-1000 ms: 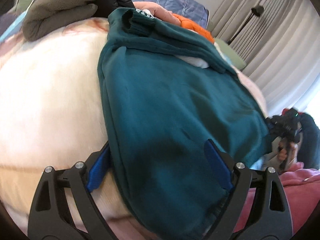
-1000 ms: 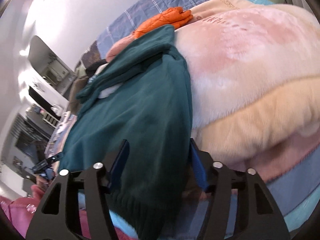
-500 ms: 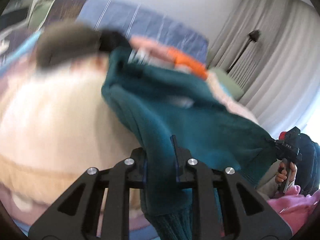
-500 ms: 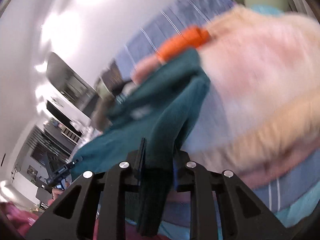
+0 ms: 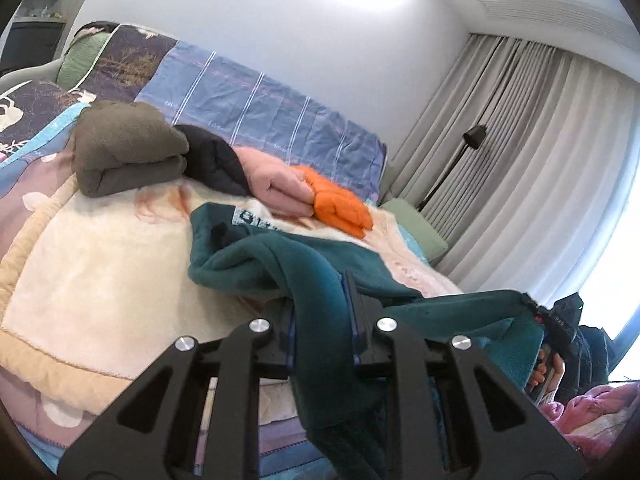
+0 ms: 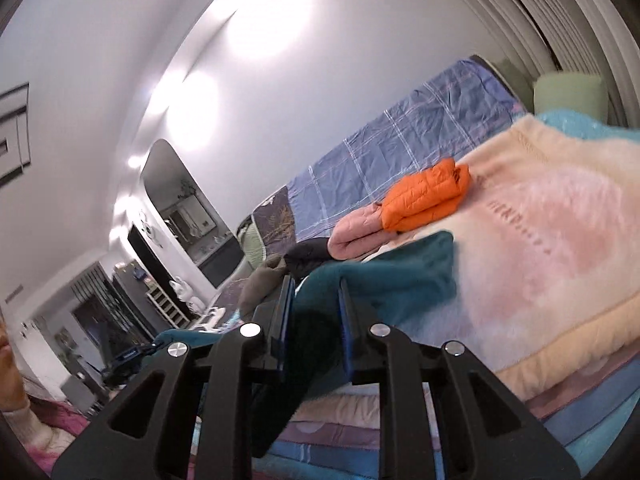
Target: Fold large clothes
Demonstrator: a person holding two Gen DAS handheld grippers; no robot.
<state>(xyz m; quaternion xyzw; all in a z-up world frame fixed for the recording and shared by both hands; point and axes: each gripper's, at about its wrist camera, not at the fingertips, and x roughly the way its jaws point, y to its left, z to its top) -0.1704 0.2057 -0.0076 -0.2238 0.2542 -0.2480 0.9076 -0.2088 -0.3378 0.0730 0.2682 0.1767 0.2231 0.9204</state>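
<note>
A dark teal sweatshirt [image 5: 256,256] lies on the cream and pink blanket [image 5: 100,272], its near hem lifted off the bed. My left gripper [image 5: 320,312] is shut on one corner of that hem, and the cloth hangs down between the black fingers. In the right wrist view my right gripper [image 6: 314,312] is shut on the other hem corner of the teal sweatshirt [image 6: 400,272]. The hem stretches between the two grippers; the right gripper [image 5: 556,324] shows at the left view's right edge, and the left one [image 6: 132,354] at the right view's left. The sweatshirt's far end still rests on the blanket [image 6: 540,248].
Folded clothes sit along the blue striped headboard [image 5: 280,120]: an olive fleece [image 5: 128,148], a black garment [image 5: 216,164], a pink jacket [image 5: 276,188] and an orange puffer jacket [image 5: 340,204]. Grey curtains [image 5: 520,152] and a floor lamp [image 5: 472,140] stand on the right. A person's pink sleeve [image 5: 596,412] is close by.
Both grippers went from open around the sweatshirt's hem to shut on it, then rose, lifting the hem off the blanket. The views tilted up toward the headboard and wall.
</note>
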